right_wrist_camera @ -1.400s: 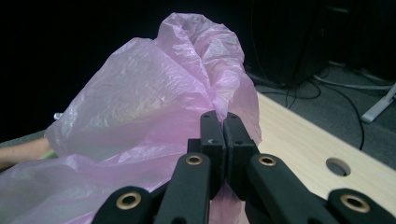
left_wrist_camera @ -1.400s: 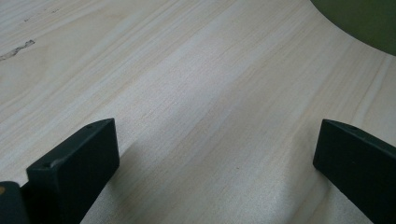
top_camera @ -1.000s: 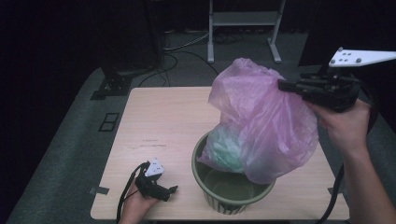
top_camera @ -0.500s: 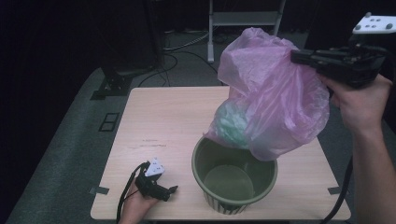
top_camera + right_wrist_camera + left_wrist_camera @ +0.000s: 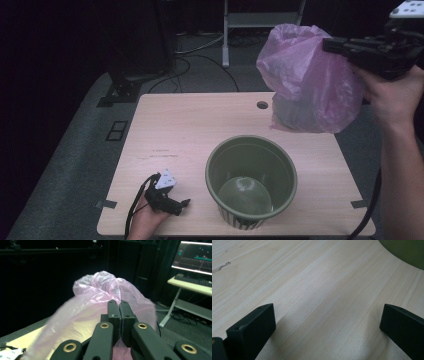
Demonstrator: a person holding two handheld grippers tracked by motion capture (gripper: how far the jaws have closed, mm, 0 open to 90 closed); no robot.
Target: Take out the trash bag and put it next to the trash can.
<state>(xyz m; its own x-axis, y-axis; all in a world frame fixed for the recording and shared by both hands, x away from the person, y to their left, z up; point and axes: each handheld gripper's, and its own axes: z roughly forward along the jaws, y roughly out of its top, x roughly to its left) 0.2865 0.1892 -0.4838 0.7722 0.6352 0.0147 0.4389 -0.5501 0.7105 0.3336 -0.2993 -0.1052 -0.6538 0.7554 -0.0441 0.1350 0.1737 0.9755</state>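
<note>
The right gripper point(image 5: 334, 46) is clenched on the pink plastic bag point(image 5: 310, 82), pinching the film between its jaws and holding it in the air at about one o'clock from the green bucket point(image 5: 251, 180) (well clear of its rim). The left gripper point(image 5: 184, 204) rests on the table point(image 5: 200, 125) at nine o'clock from the bucket, jaws spread wide, grasping nothing

Lab or studio: black curtains point(image 5: 75, 45), floor cables point(image 5: 200, 55), monitor point(image 5: 196, 256) on desk point(image 5: 190, 285), bare wooden table point(image 5: 200, 130).
</note>
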